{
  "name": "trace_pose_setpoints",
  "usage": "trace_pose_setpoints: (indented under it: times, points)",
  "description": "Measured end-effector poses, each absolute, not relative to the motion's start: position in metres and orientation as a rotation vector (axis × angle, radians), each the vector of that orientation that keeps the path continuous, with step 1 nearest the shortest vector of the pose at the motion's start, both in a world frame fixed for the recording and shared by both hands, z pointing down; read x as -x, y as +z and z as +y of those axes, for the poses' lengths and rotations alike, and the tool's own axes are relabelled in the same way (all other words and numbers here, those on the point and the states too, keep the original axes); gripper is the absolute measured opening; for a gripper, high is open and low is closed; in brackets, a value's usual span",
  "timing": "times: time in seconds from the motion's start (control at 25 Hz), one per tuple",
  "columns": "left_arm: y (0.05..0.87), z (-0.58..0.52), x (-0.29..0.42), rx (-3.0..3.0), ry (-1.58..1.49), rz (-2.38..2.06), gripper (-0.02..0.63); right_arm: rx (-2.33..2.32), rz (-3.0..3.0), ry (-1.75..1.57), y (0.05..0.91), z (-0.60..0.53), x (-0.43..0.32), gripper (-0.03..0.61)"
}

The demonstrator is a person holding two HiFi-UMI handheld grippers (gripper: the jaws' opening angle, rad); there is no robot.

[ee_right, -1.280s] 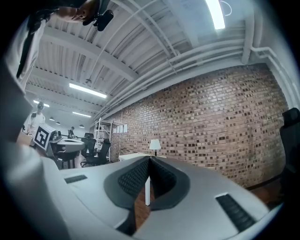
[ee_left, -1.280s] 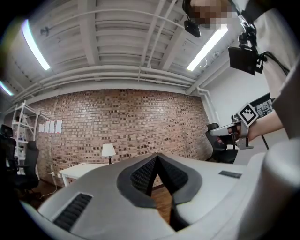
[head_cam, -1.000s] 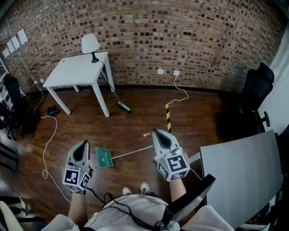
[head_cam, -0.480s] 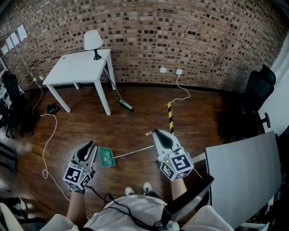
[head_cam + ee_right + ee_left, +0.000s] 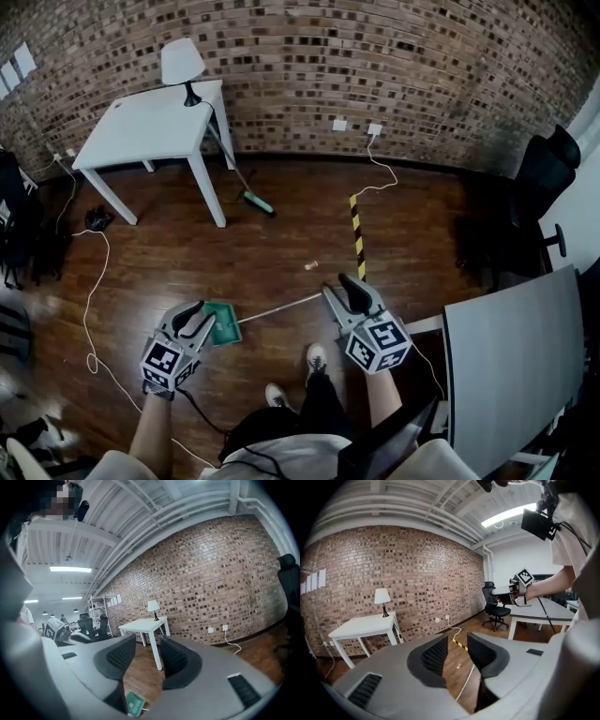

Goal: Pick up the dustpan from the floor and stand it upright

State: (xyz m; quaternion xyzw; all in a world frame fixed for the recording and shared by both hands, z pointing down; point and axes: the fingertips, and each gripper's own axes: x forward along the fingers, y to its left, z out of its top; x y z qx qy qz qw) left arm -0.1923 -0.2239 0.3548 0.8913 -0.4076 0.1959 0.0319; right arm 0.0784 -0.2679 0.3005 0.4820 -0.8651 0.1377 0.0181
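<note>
The dustpan lies flat on the wooden floor, with a green pan (image 5: pixel 223 324) and a thin pale handle (image 5: pixel 281 309) running to the right. My left gripper (image 5: pixel 202 316) hangs just left of the pan. Its jaws have just been opening and hold nothing. My right gripper (image 5: pixel 341 287) hovers at the handle's far end, its jaws also just opened and empty. In the left gripper view the handle (image 5: pixel 466 682) shows on the floor between the spread jaws of the left gripper (image 5: pixel 457 654). In the right gripper view the pan (image 5: pixel 134 704) lies below the right gripper (image 5: pixel 143 659).
A white table (image 5: pixel 155 127) with a lamp (image 5: pixel 180 61) stands by the brick wall, a green-headed broom (image 5: pixel 255 202) leaning at it. A yellow-black strip (image 5: pixel 356 234) and cables (image 5: pixel 89 281) lie on the floor. A grey desk (image 5: pixel 516 347) and black chair (image 5: pixel 548 178) are right.
Both grippers have dropped toward the floor and their jaws have gone from shut to open. The left one has come up beside the pan, and a foot has stepped forward.
</note>
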Motion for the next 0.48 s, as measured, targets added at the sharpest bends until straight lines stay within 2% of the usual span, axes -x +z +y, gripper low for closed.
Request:
trace_pose_setpoints:
  times: [0.32,0.48]
  points:
    - [0.497,-0.279,0.195,-2.712,0.763,-1.094,0.141,-1.644,-2.622,0.714,0.436,-0.338,-0.092,0.173]
    - [0.581,-0.311,0.183,-2.696,0.771,-1.046,0.141,-1.583,-2.598,0.789,0.535,-0.358,-0.089,0.173]
